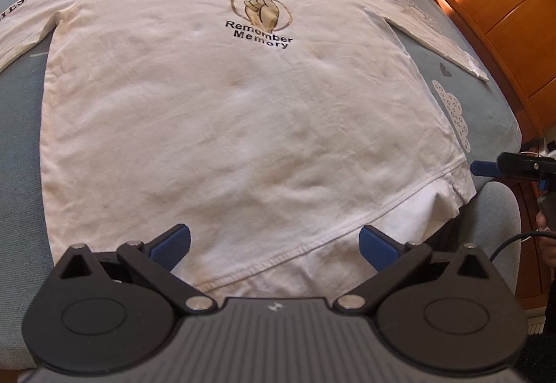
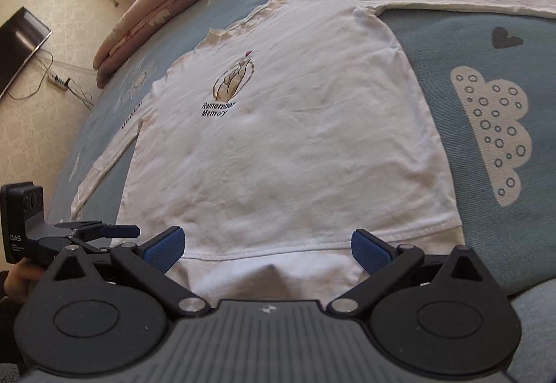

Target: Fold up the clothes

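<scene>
White shirt [image 1: 222, 112] lies flat on the bed [image 1: 21, 126]; left gripper [image 1: 274, 246] and right gripper [image 2: 268, 249] hover at the hem [image 1: 278, 252], jaws apart, empty; best pinch both hem layers cleanly.

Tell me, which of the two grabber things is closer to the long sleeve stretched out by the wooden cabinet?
Right. The right gripper hovers off the shirt's hem corner on that sleeve's side; the left gripper sits over the hem's middle, farther away.

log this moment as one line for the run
shirt flat on bed, unfolded | left gripper open | right gripper open | both at hem
</scene>
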Available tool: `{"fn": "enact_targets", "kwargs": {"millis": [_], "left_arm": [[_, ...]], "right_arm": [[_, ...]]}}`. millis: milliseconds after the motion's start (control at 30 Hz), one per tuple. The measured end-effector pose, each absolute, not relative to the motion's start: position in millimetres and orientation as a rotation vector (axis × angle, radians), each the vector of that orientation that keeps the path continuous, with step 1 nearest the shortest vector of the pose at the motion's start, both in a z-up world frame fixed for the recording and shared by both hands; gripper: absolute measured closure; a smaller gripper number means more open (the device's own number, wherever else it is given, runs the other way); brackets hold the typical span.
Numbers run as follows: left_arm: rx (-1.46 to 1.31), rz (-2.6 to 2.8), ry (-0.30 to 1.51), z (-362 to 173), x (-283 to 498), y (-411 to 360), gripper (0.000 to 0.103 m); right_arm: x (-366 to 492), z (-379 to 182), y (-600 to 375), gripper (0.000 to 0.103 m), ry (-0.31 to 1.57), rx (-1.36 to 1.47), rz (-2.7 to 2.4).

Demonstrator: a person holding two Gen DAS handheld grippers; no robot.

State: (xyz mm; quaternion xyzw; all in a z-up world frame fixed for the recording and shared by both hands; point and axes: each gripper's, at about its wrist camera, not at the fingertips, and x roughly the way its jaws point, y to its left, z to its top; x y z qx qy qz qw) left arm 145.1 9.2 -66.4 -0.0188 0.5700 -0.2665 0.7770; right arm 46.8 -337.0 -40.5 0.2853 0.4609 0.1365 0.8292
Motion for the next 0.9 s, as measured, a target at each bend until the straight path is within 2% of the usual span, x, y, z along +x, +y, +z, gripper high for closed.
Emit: {"fn": "enact_targets", "kwargs": {"millis": [33, 100, 167, 567, 633, 700, 733, 900], "left_arm": [[-0.039, -0.57, 1.241, -69.3, 146.5, 8.8, 0.001], [-0.033, -0.561, 1.244, -74.6, 146.5, 7.1, 0.001], [-0.031, -0.558, 1.241, -75.7, 145.3, 6.7, 0.001], [-0.079, -0.566, 1.236, -76.4, 145.9, 12.9, 0.001], [-0.08, -0.568, 1.234, -76.4, 145.2, 13.7, 0.001], [-0.074, -0.569, 1.233, -76.3, 144.6, 13.9, 0.001], [-0.07, -0.57, 1.233, -76.3, 144.3, 13.9, 0.001], [-0.058, -0.572, 1.233, -76.0, 144.2, 12.7, 0.001]], "right_arm": [[41.2, -43.3, -347.2, 0.002, 0.964, 0.656, 0.285], [33.7, -52.5, -359.9, 0.019, 0.964, 0.731, 0.272], [31.8, -65.2, -362.9, 0.029, 1.009, 0.781, 0.272], [15.4, -99.3, -348.7, 0.036, 1.048, 0.911, 0.272], [14.2, -103.4, -347.2, 0.041, 1.061, 0.908, 0.273], [13.6, -104.7, -343.9, 0.054, 1.062, 0.9, 0.269], [13.7, -103.2, -342.8, 0.056, 1.069, 0.89, 0.274], [11.2, -83.2, -344.0, 0.057, 1.088, 0.796, 0.242]]}}
